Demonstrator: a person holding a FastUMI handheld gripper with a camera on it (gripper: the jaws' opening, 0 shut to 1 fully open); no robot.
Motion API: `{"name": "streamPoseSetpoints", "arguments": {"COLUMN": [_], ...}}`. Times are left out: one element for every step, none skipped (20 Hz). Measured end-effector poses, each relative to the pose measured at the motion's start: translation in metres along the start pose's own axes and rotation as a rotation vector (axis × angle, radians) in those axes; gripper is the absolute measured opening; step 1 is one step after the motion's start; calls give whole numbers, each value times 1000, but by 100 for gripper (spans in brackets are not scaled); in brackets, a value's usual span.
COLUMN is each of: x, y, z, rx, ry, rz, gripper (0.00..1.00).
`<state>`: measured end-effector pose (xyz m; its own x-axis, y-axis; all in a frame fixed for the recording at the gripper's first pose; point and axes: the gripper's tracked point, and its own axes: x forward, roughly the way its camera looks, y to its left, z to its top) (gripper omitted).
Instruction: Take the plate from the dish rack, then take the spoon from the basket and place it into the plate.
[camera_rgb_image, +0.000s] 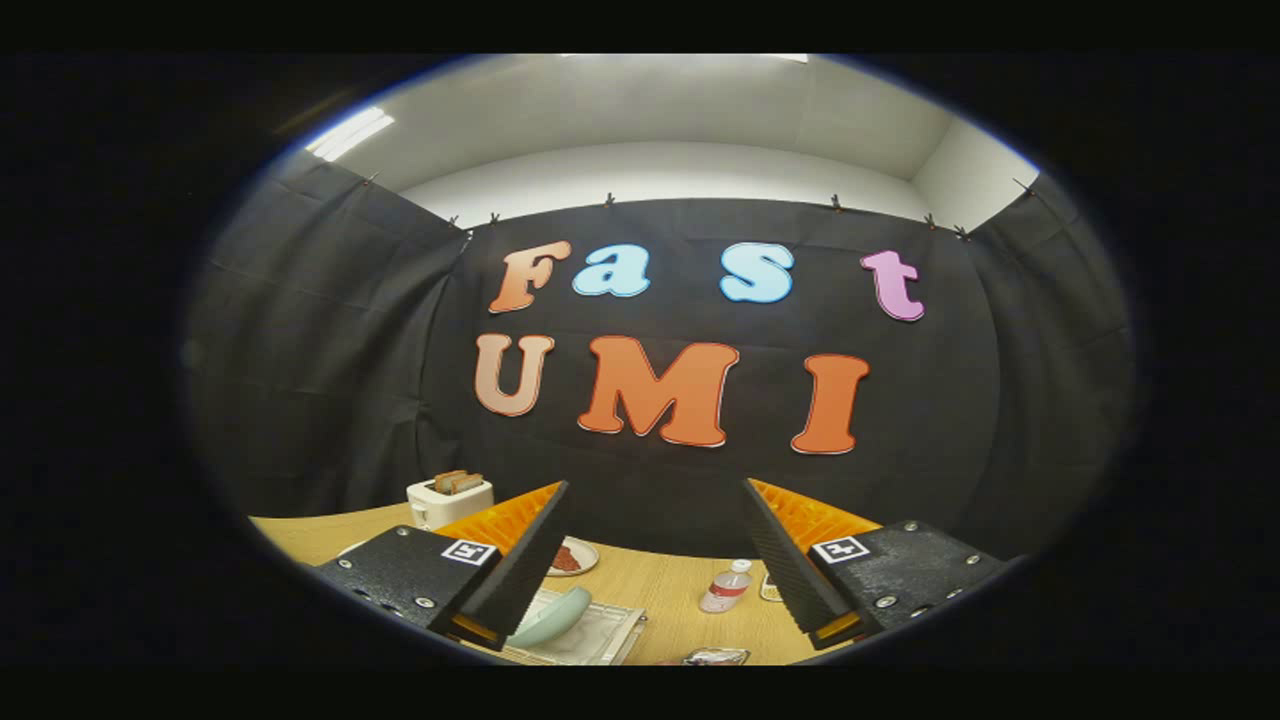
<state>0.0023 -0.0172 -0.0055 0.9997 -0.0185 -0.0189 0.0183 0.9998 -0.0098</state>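
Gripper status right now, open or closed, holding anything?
Gripper: open, fingers spread wide, nothing between them, raised above the table.

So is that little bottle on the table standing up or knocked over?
Tipped: the bottle lies on its side on the wooden table, cap end raised toward the back, beyond the open tool, whose fingers hold nothing.

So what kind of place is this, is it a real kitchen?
Probably not a real kitchen: it looks like a pretend one set up in a booth. Black cloth walls hang around a wooden table holding a toaster and a small bottle. The gripper hangs open above the table.
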Motion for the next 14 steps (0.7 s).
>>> {"name": "streamPoseSetpoints", "arguments": {"x": [1,3,3,4,5,6,8,9,12,14,17,21,24,27], "y": [0,1,3,4,7,11,14,17,22,28,35,41,47,51], "z": [0,1,1,2,1,1,0,-2,-4,-6,-9,-12,-17,-26], "rx": [5,12,14,12,8,4,3,8,21,38,53,64,69,69], "ry": [0,3,7,11,18,25,38,51,66,82,98,113,139,177], "rz": [-2,2,8,10,21,33,44,52,61,75,93,111,125,133], "gripper": [99,99,99,99,99,99,99,99,99,99,99,99,99,99]}}
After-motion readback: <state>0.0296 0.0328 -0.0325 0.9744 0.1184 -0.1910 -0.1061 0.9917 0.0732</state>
